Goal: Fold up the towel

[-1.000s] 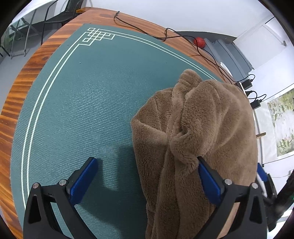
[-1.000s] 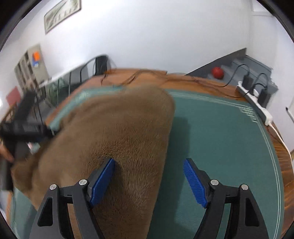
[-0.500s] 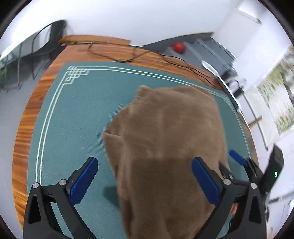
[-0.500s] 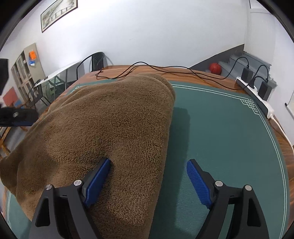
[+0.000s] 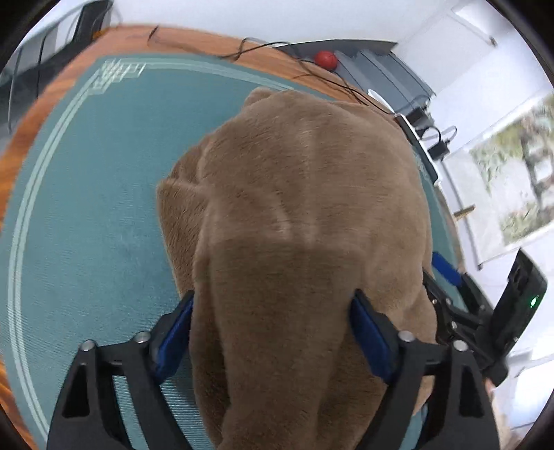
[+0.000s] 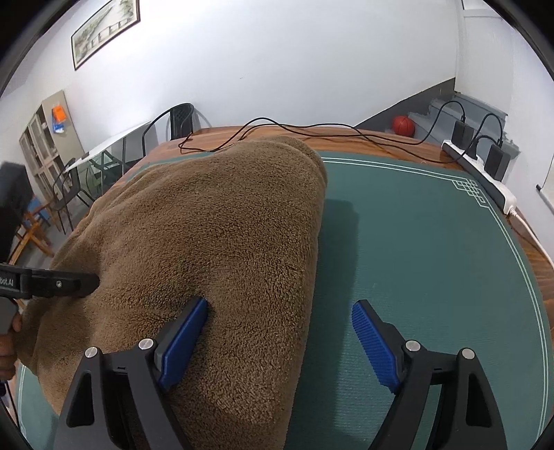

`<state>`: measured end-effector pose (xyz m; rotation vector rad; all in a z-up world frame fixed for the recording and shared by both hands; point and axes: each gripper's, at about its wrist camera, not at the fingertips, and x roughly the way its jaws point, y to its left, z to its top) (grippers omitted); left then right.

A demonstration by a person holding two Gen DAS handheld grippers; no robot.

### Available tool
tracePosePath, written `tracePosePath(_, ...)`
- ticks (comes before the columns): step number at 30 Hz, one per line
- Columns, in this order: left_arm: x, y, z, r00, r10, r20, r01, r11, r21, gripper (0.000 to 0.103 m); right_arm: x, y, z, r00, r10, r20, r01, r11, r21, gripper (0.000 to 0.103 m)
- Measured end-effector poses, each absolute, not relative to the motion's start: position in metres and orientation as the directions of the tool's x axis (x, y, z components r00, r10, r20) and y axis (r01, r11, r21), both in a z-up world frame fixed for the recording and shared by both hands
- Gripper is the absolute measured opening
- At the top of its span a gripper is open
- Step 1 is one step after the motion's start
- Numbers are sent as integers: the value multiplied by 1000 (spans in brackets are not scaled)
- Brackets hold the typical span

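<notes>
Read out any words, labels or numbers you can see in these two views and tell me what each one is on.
"bot AI": white letters on the black body of the left gripper, cut off at the frame edge, so the start of the word is missing.
Framed picture on the wall: no text readable.
Poster on the wall: blurred, nothing readable.
Towel and green mat: no text.

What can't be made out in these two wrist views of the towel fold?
- Left wrist view: whether the left gripper really pinches the brown towel; pile covers both pads.
- Right wrist view: the towel's near edge, cut off by the frame bottom and the right gripper.
- Both views: the towel's layers and corners, hidden under its own bulk.
- Left wrist view: green mat pattern, motion-blurred.
</notes>
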<state>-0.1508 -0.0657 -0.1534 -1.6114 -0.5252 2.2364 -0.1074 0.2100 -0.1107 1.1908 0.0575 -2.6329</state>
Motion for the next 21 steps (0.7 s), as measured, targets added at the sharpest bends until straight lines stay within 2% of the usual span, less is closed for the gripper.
tracePosePath(5,-152,-84,-158,-302,527,-794,-5,-834,-552,101,-115,217,-110,-593,-256,-763,250,-960,128,90)
tracePosePath(10,-151,-105,-146,-345,562,-752,10,-799,-602,101,-133,249,-109,-504,-428,-750,241,-904,353,91)
tracePosePath(14,-161,-132,-153,-364,598,-714,96,-738,-668,102,-149,273,-115,-475,-482,-736,179,-872,456,91)
tracePosePath(21,-172,-125,-180,-278,773,-571,110,-564,-818,102,-174,285,-138,-376,-682,-627,131,-709,693,91)
